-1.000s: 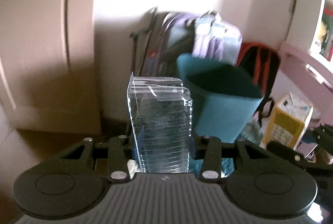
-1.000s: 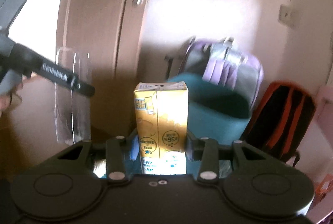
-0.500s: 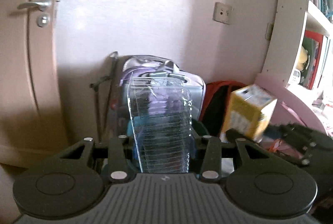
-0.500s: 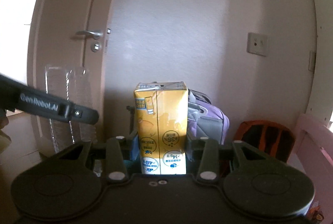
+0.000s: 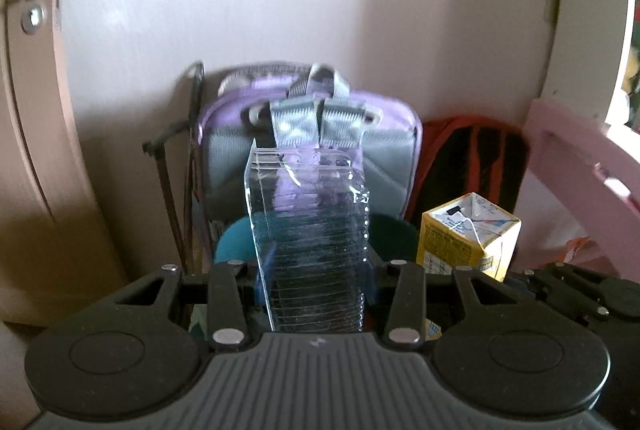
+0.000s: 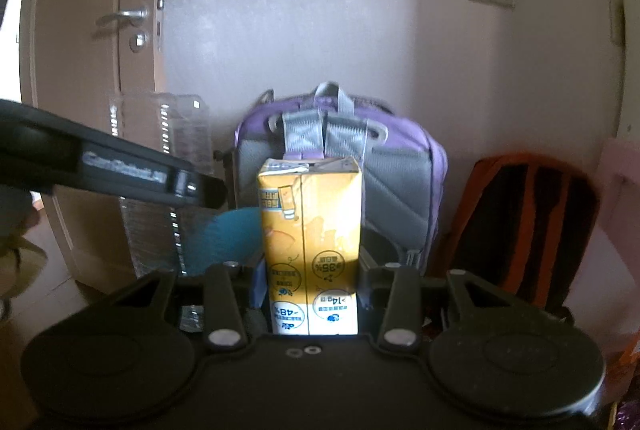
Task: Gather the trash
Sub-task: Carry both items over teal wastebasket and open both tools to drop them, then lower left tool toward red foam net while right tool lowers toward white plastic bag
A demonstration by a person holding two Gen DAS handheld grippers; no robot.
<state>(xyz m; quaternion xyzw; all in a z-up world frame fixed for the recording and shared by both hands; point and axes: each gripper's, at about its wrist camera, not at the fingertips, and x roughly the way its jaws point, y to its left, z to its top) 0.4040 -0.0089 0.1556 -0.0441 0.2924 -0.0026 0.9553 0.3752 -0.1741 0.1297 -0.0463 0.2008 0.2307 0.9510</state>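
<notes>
Left wrist view: left gripper [image 5: 312,270] clamps an upright clear plastic container [image 5: 308,246]. Right gripper [image 6: 310,278] clamps an upright yellow carton [image 6: 310,230]. Both hang before a teal bin [image 6: 232,238], with a purple backpack [image 6: 400,190] behind it.

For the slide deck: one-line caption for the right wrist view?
Right gripper jaws clamp a yellow drink carton before a purple backpack; left gripper carries a clear plastic container.
</notes>
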